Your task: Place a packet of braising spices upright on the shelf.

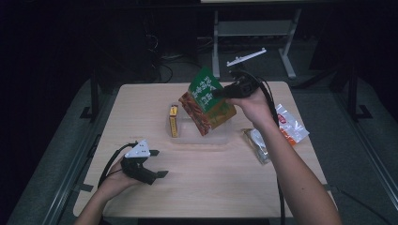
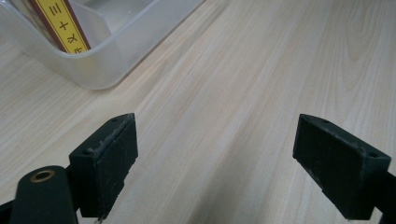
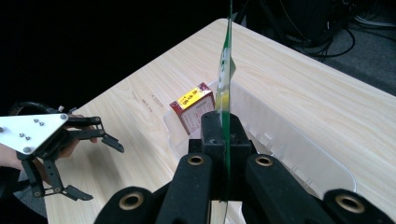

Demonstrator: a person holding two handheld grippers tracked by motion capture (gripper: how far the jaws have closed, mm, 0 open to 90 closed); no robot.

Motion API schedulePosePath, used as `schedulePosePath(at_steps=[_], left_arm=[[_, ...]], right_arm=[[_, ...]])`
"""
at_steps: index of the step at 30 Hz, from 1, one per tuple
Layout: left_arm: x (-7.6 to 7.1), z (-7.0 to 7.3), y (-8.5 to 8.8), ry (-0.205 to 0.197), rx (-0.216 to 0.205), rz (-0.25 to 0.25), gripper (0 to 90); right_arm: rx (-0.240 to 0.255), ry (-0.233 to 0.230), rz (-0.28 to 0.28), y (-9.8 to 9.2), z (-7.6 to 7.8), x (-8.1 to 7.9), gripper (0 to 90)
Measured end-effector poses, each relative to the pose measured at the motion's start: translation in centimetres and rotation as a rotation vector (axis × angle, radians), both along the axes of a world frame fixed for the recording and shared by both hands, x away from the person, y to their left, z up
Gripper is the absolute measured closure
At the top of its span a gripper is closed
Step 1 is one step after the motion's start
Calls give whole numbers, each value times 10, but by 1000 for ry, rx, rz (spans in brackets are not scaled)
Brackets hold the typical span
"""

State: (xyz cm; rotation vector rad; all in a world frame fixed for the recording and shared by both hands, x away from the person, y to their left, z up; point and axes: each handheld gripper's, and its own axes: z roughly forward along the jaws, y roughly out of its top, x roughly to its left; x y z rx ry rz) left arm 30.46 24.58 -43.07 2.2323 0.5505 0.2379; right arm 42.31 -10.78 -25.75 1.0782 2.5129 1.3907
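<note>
While gripping pouch (image 1: 206, 101), R tongs (image 1: 224, 92) aloft

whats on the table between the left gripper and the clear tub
Nothing: in the high view only bare wood lies between the open left gripper and the clear tub; the left gripper view shows the same bare table.

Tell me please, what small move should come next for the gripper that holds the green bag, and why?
Probably lower the green snack bag into the clear tub. The right gripper is shut on the bag's edge and holds it above the tub, where a yellow box already stands at one end, with free room beside it.
</note>
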Motion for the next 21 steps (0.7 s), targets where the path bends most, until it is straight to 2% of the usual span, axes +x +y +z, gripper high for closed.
schedulePosePath(at_steps=[10,15,18,21], left_arm=[[0,0,0,7,7,-5,134],[0,0,0,7,8,-6,134],[0,0,1,5,9,-4,134],[0,0,2,5,10,-4,134]], right_arm=[[-37,33,-44,10,-7,9,900],[-60,28,-53,14,-9,12,900],[-70,37,-78,17,-12,14,900],[-73,39,-72,17,-13,16,900]])
